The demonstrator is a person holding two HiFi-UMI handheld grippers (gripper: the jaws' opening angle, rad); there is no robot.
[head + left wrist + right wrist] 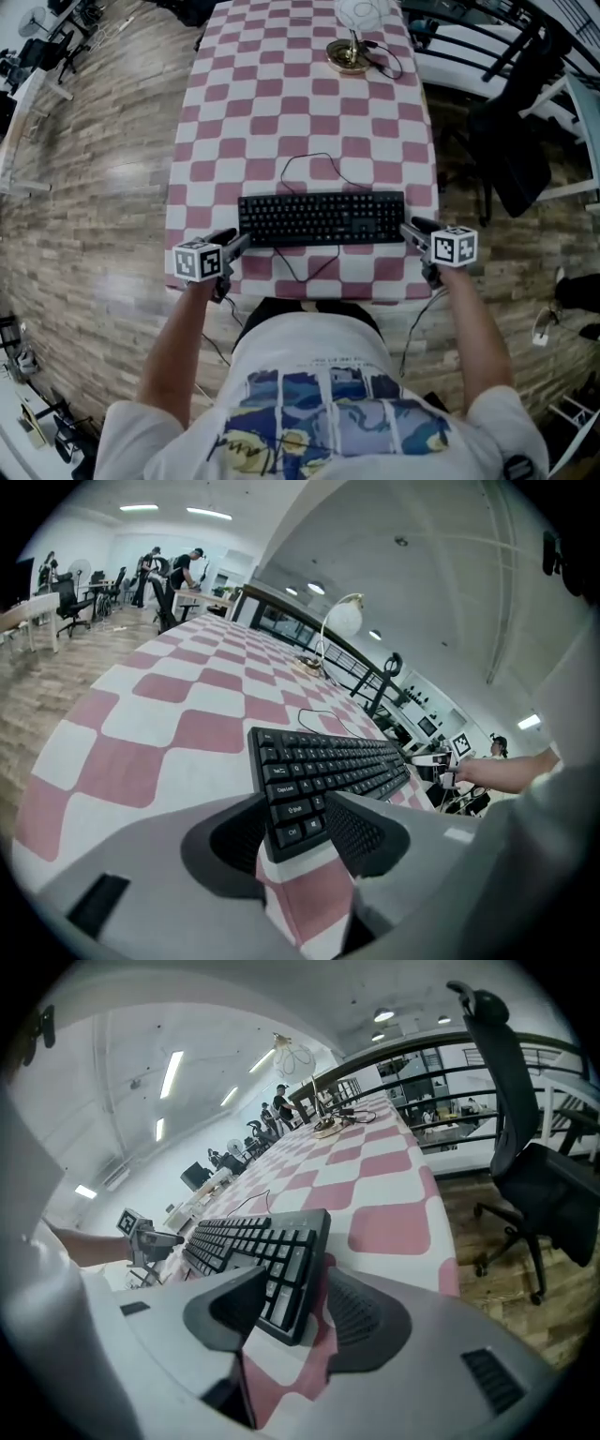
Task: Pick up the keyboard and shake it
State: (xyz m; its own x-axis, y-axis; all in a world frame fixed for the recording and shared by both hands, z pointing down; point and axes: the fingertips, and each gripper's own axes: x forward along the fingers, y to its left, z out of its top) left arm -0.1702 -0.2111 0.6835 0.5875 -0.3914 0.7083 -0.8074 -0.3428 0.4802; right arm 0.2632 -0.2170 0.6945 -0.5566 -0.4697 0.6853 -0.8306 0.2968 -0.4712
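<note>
The left gripper (240, 243) stands wide open around the left end of the keyboard (322, 217), which lies flat by the near edge of the checked table (309, 112). At the right end, the right gripper (411, 229) gapes just as wide, not yet pressing. I'd close both together, squarely on the ends, then lift level.

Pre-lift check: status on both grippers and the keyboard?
Left gripper open, straddling the black plastic keyboard at its left end. Right gripper open at its right end. Keyboard flat on pink-and-white checked tablecloth. Thin black cable trails loose.
</note>
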